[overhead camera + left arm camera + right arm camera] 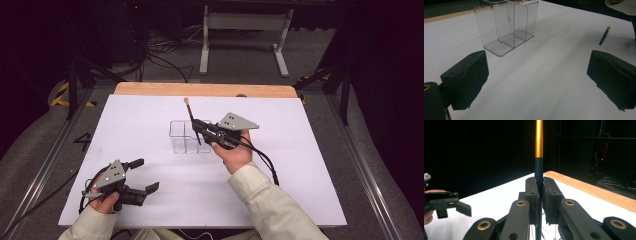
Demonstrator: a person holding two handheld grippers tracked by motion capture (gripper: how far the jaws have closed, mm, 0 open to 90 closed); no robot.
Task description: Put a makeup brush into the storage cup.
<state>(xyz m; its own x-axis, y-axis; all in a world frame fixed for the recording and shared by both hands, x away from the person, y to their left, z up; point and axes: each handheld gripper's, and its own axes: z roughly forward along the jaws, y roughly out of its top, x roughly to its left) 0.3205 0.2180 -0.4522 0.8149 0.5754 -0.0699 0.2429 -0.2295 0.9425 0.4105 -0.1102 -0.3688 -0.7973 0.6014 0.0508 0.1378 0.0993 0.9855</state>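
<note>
My right gripper [201, 129] is shut on a slim brush [189, 111] with a dark blue shaft, a gold band and a tan tip that points up and away. In the right gripper view the pads [532, 195] clamp the blue shaft [538, 170] just under the gold band [539, 140]. The brush hangs over a clear plastic organiser [181, 136] with three compartments; I cannot tell whether its lower end is inside. My left gripper [146, 175] rests open near the table's front left, jaws wide with nothing between them [539, 80], facing the organiser [506, 27].
A white sheet [150, 115] covers the table, with a wooden edge [205, 89] at the back. In the left gripper view a short blue stick with a tan end [604, 36] lies by the person's sleeve [621, 5]. Cables trail from both grippers.
</note>
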